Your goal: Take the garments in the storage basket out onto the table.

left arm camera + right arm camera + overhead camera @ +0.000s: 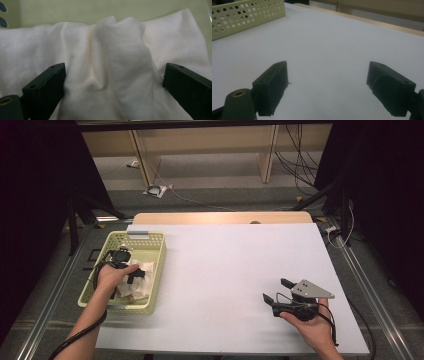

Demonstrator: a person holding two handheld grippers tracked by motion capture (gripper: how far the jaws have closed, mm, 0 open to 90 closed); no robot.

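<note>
Sitting at the left side of the white table (225, 270): a pale green basket (155, 270) with little round holes in its walls. Lying bunched up inside it: a white cloth (117, 62), filling the bottom. Reaching down into the basket: the left gripper (131, 274), jaws spread wide, one on each side of a raised fold of the cloth and pressing into the soft cloth there, not pinching it yet. Resting low over the bare table, well apart from the basket: the right gripper (278, 290), jaws wide too, holding nothing.
</note>
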